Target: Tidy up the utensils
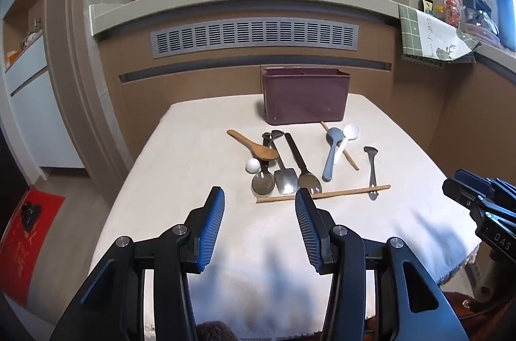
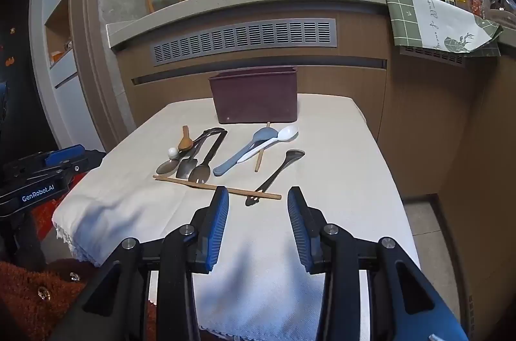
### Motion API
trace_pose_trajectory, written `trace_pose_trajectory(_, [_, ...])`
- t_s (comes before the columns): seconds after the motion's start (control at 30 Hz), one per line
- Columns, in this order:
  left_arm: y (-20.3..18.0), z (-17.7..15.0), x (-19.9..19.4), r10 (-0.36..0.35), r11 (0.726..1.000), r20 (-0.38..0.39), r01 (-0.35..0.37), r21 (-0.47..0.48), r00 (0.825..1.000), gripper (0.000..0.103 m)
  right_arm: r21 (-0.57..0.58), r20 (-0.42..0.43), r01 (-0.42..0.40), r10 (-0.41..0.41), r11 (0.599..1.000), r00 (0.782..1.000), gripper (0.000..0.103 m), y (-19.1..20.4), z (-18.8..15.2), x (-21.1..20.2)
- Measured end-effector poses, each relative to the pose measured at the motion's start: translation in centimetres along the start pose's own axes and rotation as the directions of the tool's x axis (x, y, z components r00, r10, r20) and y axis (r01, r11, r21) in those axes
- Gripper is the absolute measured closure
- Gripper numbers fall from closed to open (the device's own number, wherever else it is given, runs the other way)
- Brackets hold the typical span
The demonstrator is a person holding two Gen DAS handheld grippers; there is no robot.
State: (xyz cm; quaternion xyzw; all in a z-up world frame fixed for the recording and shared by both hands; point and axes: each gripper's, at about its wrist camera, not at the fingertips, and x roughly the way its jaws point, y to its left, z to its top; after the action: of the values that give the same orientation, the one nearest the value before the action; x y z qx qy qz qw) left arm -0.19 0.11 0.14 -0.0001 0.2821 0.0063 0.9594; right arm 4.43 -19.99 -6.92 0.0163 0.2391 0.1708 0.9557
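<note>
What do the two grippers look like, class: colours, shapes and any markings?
Both the left gripper and right gripper are black angular frames with silver bolts and ribbed blue pads. White lettering shows on their sides: "GenRobot.AI" on the left, "DAS" on the right.

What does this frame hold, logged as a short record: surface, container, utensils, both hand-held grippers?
surface: table under a white cloth
container: maroon utensil holder at the far edge, upright, nothing seen sticking out
utensils: wooden spoon, metal spoons and fork, blue spoon, white spoon, two chopsticks, all lying loose in front of the holder
left hand-held gripper: open, empty
right hand-held gripper: open, empty, above the near chopstick
</note>
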Motion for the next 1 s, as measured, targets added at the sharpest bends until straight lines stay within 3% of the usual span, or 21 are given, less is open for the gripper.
trace_pose_trajectory(1.0, [-0.2, -0.2, -0.2, 0.009, 1.0, -0.013, -0.009, -0.007, 1.0, 0.056, -0.021, -0.026, 0.014, -0.014, 1.0, 1.0, 0.066, 0.2, 0.0, 0.5])
